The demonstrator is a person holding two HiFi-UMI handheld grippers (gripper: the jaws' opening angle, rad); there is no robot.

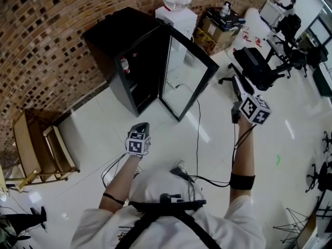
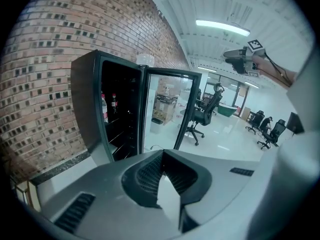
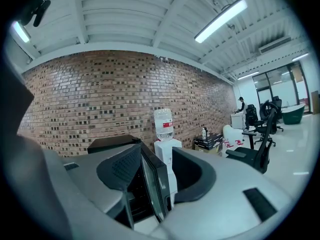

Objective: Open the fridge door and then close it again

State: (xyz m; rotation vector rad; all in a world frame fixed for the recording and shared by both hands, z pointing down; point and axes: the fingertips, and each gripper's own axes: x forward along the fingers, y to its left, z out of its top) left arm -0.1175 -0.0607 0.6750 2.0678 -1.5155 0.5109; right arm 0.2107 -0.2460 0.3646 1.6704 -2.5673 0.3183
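Fingers (image 2: 145, 176) of our left gripper (image 1: 140, 126) are clenched on nothing; those of our right gripper (image 1: 236, 82) stand released and empty. We hold both in front of the black fridge (image 1: 119, 38), well apart from it; its glass door (image 1: 189, 74) stands wide open.

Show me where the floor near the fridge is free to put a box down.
Free: the white floor between the fridge and the wooden chair, and right of the open door, apart from a cable. Crowded: behind the door, with water dispenser, boxes and office chair.
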